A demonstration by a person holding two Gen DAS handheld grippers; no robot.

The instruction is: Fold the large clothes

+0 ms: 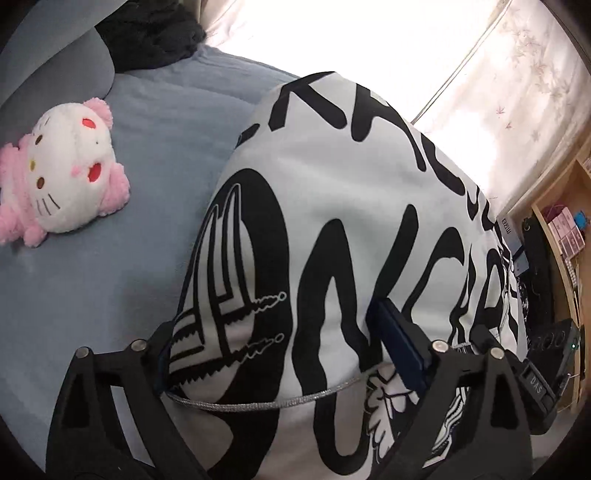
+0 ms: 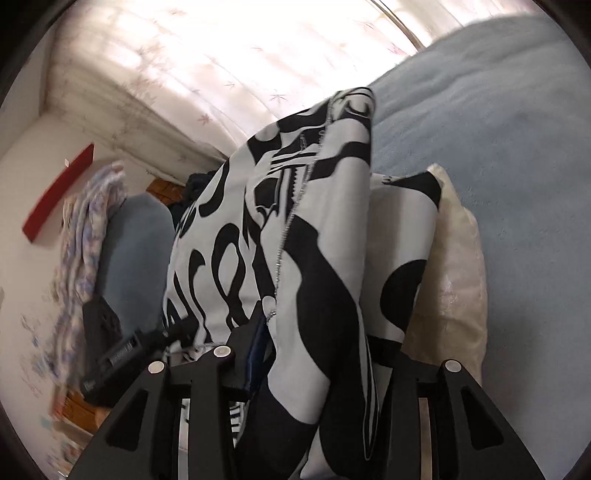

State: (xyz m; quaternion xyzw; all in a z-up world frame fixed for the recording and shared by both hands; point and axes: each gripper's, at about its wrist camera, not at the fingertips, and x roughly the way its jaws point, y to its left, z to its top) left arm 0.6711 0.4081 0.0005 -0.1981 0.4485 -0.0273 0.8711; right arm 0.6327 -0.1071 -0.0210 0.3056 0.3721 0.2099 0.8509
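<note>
A: Item one, the garment?

B: A large white garment with black graffiti print [image 1: 343,206] is recorded across the centre and right of the left wrist view, spread over a blue bed sheet [image 1: 122,280]. In the right wrist view the same garment [image 2: 295,236] is seen bunched and hanging through the middle of the frame, from top centre to the lower edge. A thin silver chain [image 1: 273,404] is noted along its lower hem, and again down the folds in the right wrist view [image 2: 295,206].

A: The grippers?

B: The left gripper [image 1: 280,354] is logged at the bottom of its frame with jaws set wide apart; cloth lies between the fingers, but no pad is seen pressing on it. The right gripper [image 2: 325,354] is logged at the lower centre of its frame, jaws partly closed with the bunched fabric filling the gap; the fabric is taken as clamped there, though the contact itself is covered by cloth.

A: Other entries?

B: A pink and white cat plush toy [image 1: 62,173] is listed at the left of the left wrist view, lying on the sheet, well apart from the garment. A dark garment heap [image 1: 151,33] is listed at upper left. A wooden shelf unit [image 1: 565,229] is listed at the right edge. A cream pillow [image 2: 454,266] is listed just beside the garment, right of centre in the right wrist view. Floral curtains [image 2: 207,66] are listed along the top.
</note>
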